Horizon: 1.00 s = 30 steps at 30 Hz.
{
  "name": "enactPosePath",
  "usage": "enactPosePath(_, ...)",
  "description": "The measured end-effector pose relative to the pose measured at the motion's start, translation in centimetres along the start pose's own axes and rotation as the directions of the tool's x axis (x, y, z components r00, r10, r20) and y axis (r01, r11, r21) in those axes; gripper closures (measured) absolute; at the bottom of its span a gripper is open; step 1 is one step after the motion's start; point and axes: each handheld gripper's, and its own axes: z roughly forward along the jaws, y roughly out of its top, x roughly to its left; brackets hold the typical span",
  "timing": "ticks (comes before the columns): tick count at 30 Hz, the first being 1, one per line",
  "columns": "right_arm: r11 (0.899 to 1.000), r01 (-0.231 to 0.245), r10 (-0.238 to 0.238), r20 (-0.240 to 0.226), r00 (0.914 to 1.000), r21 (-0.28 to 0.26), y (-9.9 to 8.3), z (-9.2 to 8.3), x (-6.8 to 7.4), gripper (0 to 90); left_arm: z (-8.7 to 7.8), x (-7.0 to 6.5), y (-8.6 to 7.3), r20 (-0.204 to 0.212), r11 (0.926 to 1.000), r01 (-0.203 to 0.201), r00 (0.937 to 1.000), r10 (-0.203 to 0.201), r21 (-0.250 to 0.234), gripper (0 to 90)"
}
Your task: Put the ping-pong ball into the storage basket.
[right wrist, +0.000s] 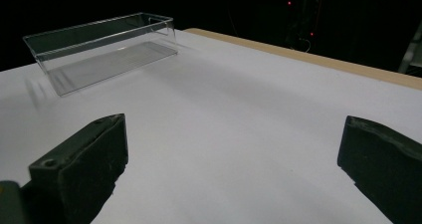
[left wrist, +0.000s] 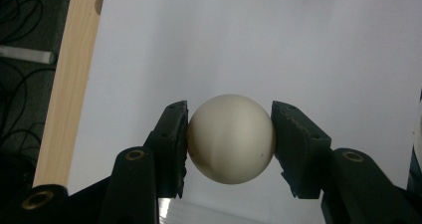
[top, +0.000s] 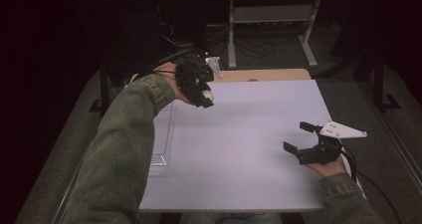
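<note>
Your left claw (left wrist: 230, 139) pinches the cream-white smooth ball (left wrist: 231, 138) between both pads, above the white table (top: 249, 134); your right claw (top: 298, 137) stands spread, empty.

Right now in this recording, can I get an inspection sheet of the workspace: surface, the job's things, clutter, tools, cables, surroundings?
Surface: flat white tabletop with a light wooden strip along its far edge.
Job's things: smooth cream-white ball, lifted above the tabletop; clear rectangular plastic box, empty, near the left edge.
Clutter: nothing seen.
Tools: left tool shut on the ball, pads pressing both sides; right tool open, nothing between its jaws, low over the tabletop near the right edge.
Cables: black cable trails from the left tool; another black cable trails from the right tool.
Surroundings: dark room; pale metal stand and loose floor wires beyond the table.
</note>
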Motion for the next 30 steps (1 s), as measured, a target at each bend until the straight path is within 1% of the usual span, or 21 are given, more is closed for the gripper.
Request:
enactPosePath(1,1.0,0.0,0.0,0.0,1.0,0.0,0.0,0.0,0.0,0.0,0.0,0.0,0.0,0.0,1.0,0.0,1.0,0.0,0.0,50.1)
enactPosePath(2,1.0,0.001,-0.001,-0.001,1.0,-0.001,0.0,0.0,0.0,0.0,-0.5,-0.1,-0.3,-0.013,1.0,0.007,0.9999,-0.006,0.005,50.1)
enactPosePath(4,1.0,0.0,0.0,-0.001,1.0,-0.001,0.0,0.0,0.0,0.0,-0.9,-0.1,-0.6,-0.023,0.9999,0.011,0.9997,-0.01,0.002,50.1)
enactPosePath(9,1.0,0.005,-0.005,-0.003,1.0,0.003,0.0,0.1,0.1,0.0,-1.8,-0.3,-1.3,-0.037,0.9998,0.018,0.9991,-0.018,0.006,50.1)
enactPosePath(11,1.0,0.008,-0.008,0.001,1.0,0.006,0.0,0.1,0.2,0.0,-2.0,-0.3,-1.7,-0.041,0.9996,0.029,0.9988,-0.029,0.005,50.1)
enactPosePath(14,1.0,0.008,-0.009,0.005,1.0,0.009,0.0,0.1,0.2,0.0,-2.2,-0.2,-2.0,-0.044,0.9994,0.033,0.9985,-0.033,0.008,50.1)
enactPosePath(15,1.0,0.007,-0.007,0.008,0.9999,0.007,0.0,0.0,0.1,0.0,-2.4,-0.2,-2.4,-0.048,0.9992,0.039,0.9981,-0.039,0.011,50.1)
enactPosePath(19,1.0,0.004,-0.004,0.012,0.9999,0.009,0.0,-0.1,0.1,0.0,-2.7,-0.2,-2.9,-0.055,0.999,0.041,0.9977,-0.039,0.02,50.1)
enactPosePath(23,1.0,0.012,-0.012,0.009,0.9999,0.012,0.0,0.1,0.2,0.0,-3.2,-0.4,-3.8,-0.064,0.9984,0.049,0.9968,-0.048,0.026,50.0)
enactPosePath(25,1.0,0.015,-0.015,0.008,0.9999,0.016,0.0,0.2,0.3,0.0,-3.6,-0.5,-4.2,-0.077,0.9981,0.057,0.9955,-0.055,0.022,50.0)
enactPosePath(27,1.0,0.018,-0.018,0.004,0.9998,0.018,0.0,0.3,0.4,0.0,-4.0,-0.6,-4.6,-0.08,0.9977,0.064,0.9948,-0.062,0.022,50.0)
enactPosePath(30,1.0,0.019,-0.019,0.004,0.9998,0.019,0.0,0.2,0.4,0.0,-4.1,-0.7,-5.2,-0.086,0.997,0.07,0.994,-0.067,0.033,50.0)
